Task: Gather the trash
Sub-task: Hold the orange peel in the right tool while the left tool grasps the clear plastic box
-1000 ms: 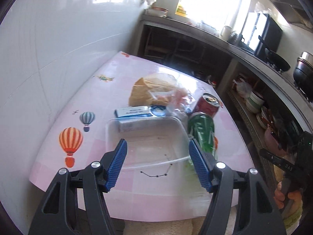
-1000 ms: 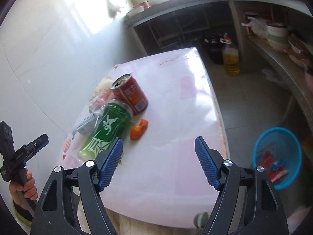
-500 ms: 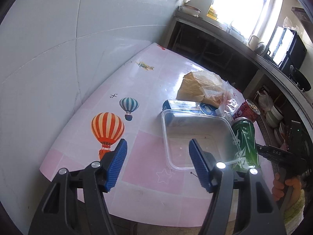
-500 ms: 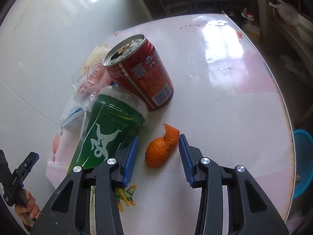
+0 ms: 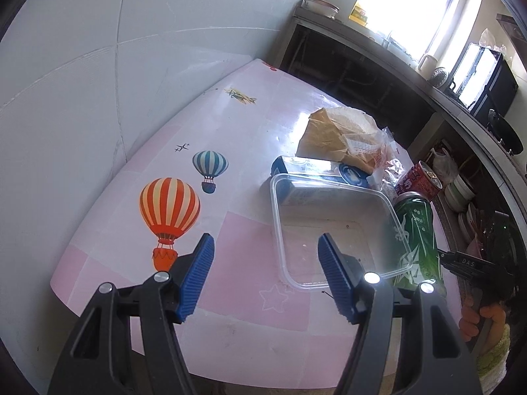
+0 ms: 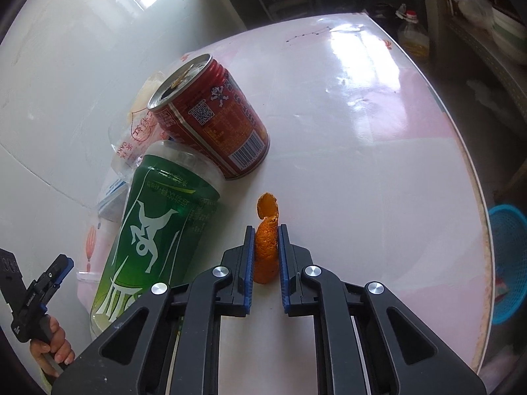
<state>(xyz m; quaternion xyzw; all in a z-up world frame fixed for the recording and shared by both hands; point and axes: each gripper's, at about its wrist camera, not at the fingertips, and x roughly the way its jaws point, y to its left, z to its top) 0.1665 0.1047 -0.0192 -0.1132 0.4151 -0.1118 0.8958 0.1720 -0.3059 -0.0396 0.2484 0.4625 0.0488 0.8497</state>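
Note:
A piece of orange peel is pinched between the blue pads of my right gripper, which is shut on it just above the pink table. To its left lie a green can on its side and a red can tilted behind it. My left gripper hangs open over the table's near edge, with the near left corner of a clear plastic container just ahead of its right finger. A blue carton and a crumpled bag with brown paper lie beyond the container.
A blue waste basket stands on the floor right of the table. A white tiled wall borders the table's left side. Dark counters and shelves with dishes run along the far side. A person's hand holds the other gripper's handle.
My right gripper came down to the orange peel and closed on it. My left gripper swung left, so the clear container now sits ahead of its right finger instead of between the fingers.

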